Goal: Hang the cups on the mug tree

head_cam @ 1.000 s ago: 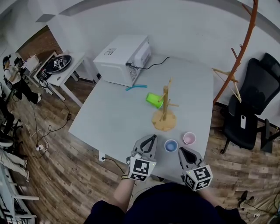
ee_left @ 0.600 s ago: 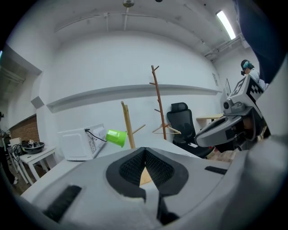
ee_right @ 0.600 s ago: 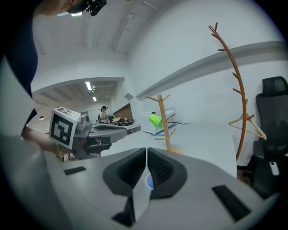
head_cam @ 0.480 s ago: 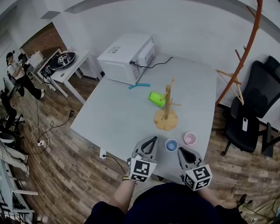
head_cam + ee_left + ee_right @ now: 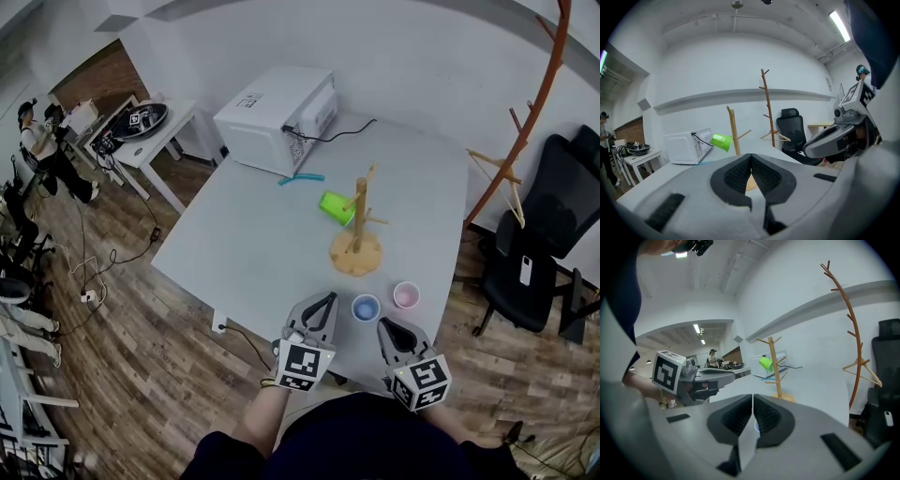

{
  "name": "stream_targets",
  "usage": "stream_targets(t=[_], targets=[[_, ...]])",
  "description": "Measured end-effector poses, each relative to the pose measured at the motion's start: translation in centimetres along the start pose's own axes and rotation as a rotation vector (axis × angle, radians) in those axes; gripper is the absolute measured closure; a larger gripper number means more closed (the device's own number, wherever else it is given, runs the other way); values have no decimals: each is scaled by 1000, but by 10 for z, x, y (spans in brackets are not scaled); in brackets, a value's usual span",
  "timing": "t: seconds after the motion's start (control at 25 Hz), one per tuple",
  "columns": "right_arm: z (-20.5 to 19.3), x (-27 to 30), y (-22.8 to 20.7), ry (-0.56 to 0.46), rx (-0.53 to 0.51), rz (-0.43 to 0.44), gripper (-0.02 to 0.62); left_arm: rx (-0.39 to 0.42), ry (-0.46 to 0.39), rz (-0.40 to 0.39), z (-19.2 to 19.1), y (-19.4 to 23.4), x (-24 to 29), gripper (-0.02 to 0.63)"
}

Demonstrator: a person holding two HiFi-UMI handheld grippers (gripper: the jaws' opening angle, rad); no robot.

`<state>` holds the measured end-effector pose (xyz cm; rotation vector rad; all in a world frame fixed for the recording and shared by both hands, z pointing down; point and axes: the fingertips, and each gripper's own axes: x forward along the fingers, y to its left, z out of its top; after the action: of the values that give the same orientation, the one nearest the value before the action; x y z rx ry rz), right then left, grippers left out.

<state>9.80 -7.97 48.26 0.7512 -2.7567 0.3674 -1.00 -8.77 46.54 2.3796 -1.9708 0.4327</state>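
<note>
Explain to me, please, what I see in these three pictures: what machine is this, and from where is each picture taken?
There is no robot here. A person holds a two-jaw gripper in each hand. The wide picture comes from a camera on the person's head, looking down. The left gripper and the right gripper show at its bottom, each with a marker cube. The other two pictures come from cameras riding on the grippers, looking along their jaws. Both pairs of jaws are closed and hold nothing. On the grey table stand a wooden mug tree with a green cup on a peg, a blue cup, a pink cup and a white microwave.
</note>
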Motion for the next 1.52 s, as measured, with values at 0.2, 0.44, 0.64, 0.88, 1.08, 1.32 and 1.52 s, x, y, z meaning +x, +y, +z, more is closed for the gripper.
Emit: stream_targets(t=[0.2,0.44,0.64,0.88,1.08,1.32,1.52], targets=[[0,-3,2,-3,-14,2,565,3,5,0,-2,-2,-1,586],[-5,1,1,1,-5,-31,565,9,-3,-22,-3,4,3,586],[-5,8,-2,2,7,-79,565,5,-9,-53,-7,12,8,586],[-3,20,-3,-15,43,-172,565,33,-12,-146,-9,17,15,586],[-5,29,-1,-21,63,-237,565,45,-18,-203,-13,28,19,586],[-6,33,1,-23,83,-312,565,44,-25,-257,-16,40,21,586],[-12,34,4,-25,95,-371,565,44,-23,-299,-22,46,21,586]])
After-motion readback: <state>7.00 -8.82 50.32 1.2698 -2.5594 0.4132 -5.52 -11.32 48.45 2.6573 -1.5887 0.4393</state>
